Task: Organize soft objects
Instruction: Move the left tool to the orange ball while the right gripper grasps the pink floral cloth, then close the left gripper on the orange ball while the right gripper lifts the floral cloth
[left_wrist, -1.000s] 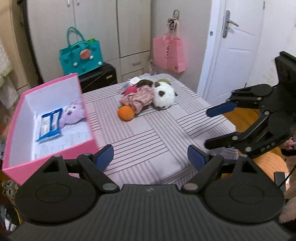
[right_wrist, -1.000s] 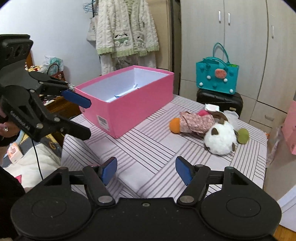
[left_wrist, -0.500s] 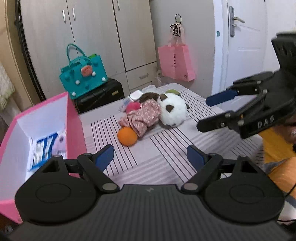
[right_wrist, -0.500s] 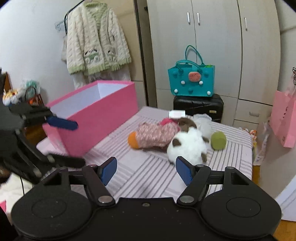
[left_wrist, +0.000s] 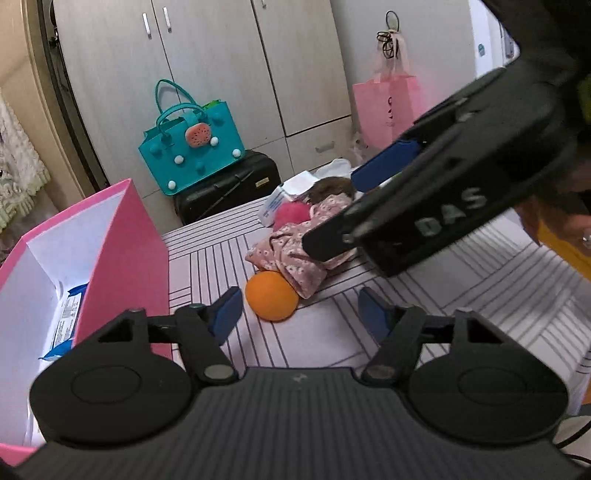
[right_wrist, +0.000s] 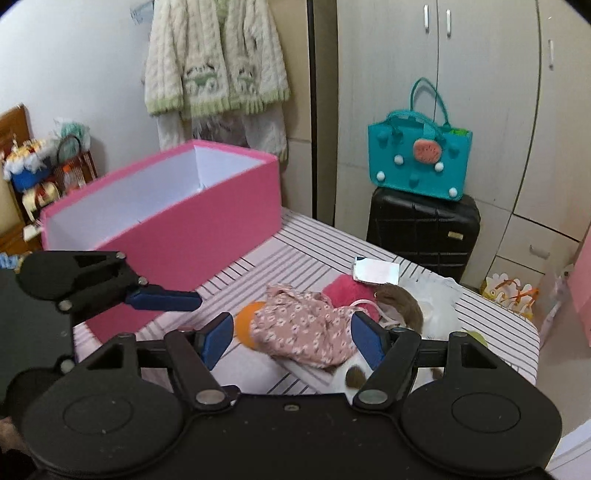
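Note:
A pile of soft toys lies on the striped table (left_wrist: 480, 280): an orange ball (left_wrist: 271, 295), a doll in a pink floral dress (left_wrist: 291, 254) and a pink plush ball (left_wrist: 293, 214). My left gripper (left_wrist: 301, 314) hovers just short of the orange ball. Its jaws are closing, with the ball just beyond the pads and untouched. My right gripper (right_wrist: 291, 339) is open above the floral doll (right_wrist: 303, 328), gripping nothing. It also crosses the left wrist view as the right gripper (left_wrist: 351, 206). A white and brown plush (right_wrist: 432, 310) is partly hidden behind it. The open pink box (left_wrist: 125, 240) stands at the left.
A blue packet (left_wrist: 70, 317) lies in the pink box (right_wrist: 177, 236). A tissue packet (right_wrist: 375, 271) and a green ball (right_wrist: 476, 338) lie by the toys. Beyond the table a teal bag (right_wrist: 421, 158) sits on a black suitcase (right_wrist: 424, 229). A pink bag (left_wrist: 388, 103) hangs at the back.
Both grippers have moved in toward the toy pile. The left jaws have narrowed near the orange ball. The right gripper now fills the upper right of the left wrist view.

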